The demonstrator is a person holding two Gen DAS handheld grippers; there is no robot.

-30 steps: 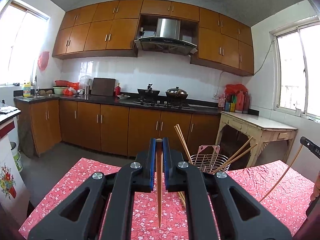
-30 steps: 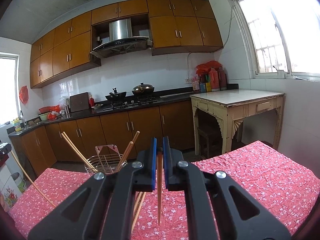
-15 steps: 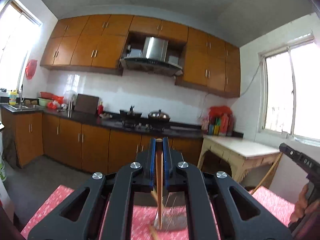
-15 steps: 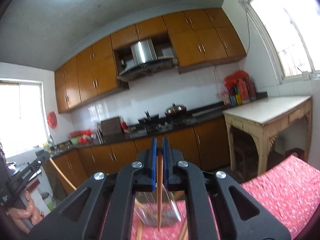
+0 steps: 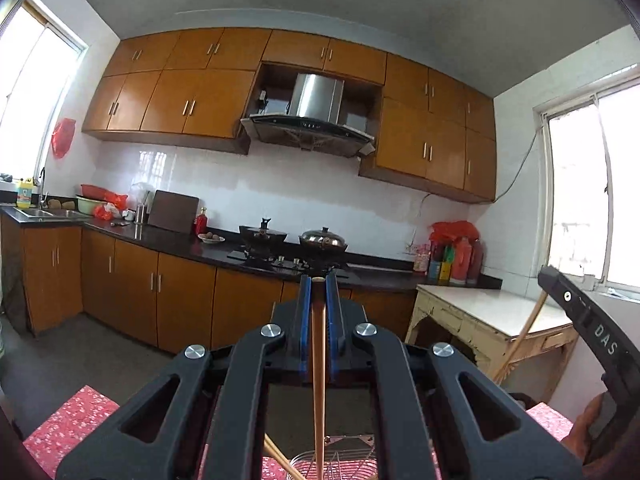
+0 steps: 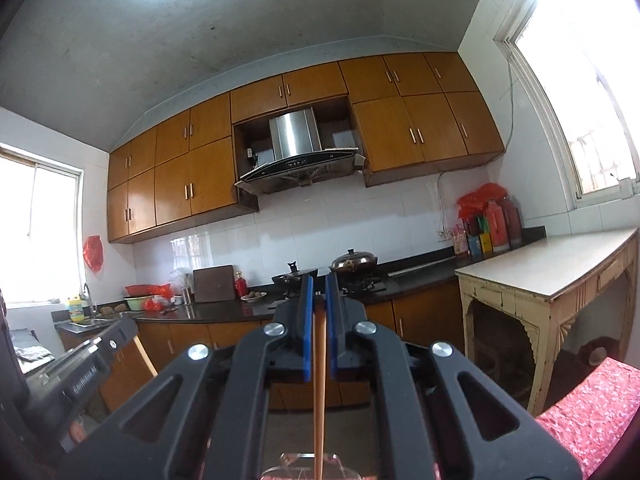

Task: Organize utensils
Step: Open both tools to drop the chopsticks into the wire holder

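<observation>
A: Since a second ago both cameras have tipped up: the red cloth (image 5: 68, 420) has dropped to the bottom corners and the cabinets fill the views. What does the left view give?

B: The left gripper (image 5: 319, 280) is clenched on a chopstick (image 5: 318, 380) that runs down between its blue pads (image 5: 305, 320). Its lower end hangs over the wire basket (image 5: 340, 466) at the bottom edge, where another stick (image 5: 280, 460) already leans. At far right the other tool (image 5: 588, 332) shows with its own stick.

A: And the right view?

B: The right gripper (image 6: 319, 284) is likewise clamped on a chopstick (image 6: 319, 392), pointing down at the basket rim (image 6: 304, 466), barely in sight. The left tool (image 6: 80, 364) sits at near left.

A: So how to do it well?

B: I'd judge: keep each stick upright, lower until the tip is inside the rim, then let go, one hand at a time, so the sticks don't cross or knock the leaning one.
</observation>
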